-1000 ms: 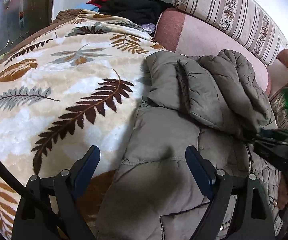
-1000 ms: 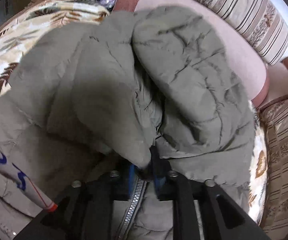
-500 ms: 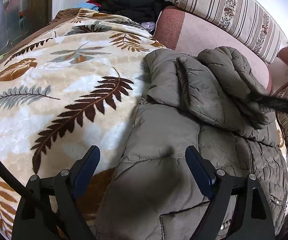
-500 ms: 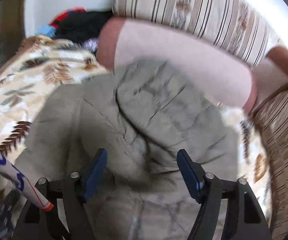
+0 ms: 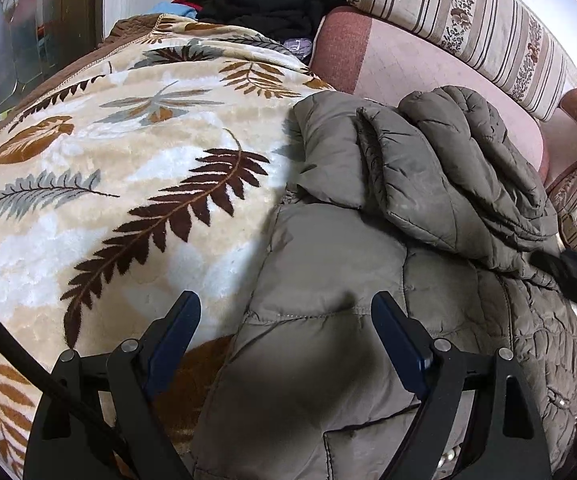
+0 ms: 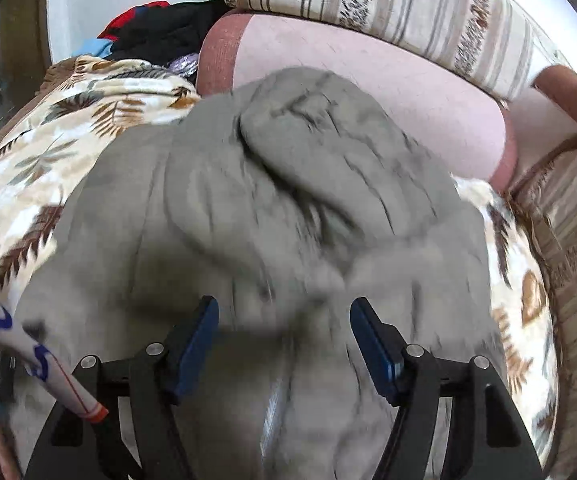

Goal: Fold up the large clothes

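Left wrist view: left gripper (image 5: 284, 312) spread wide, nothing pinched, grey puffer jacket (image 5: 368, 280) below and ahead of it, lying on leaf-print blanket (image 5: 128, 160). Right gripper (image 6: 284, 320) also spread (view blurred), empty, jacket's folded sleeve (image 6: 308, 168) just ahead.

– What's the garment?
– A grey-green quilted puffer jacket (image 5: 328, 264), lying flat on the leaf-patterned blanket (image 5: 128, 184).
– Folded?
– Partly: its padded sleeve (image 5: 460, 168) lies doubled over the body.
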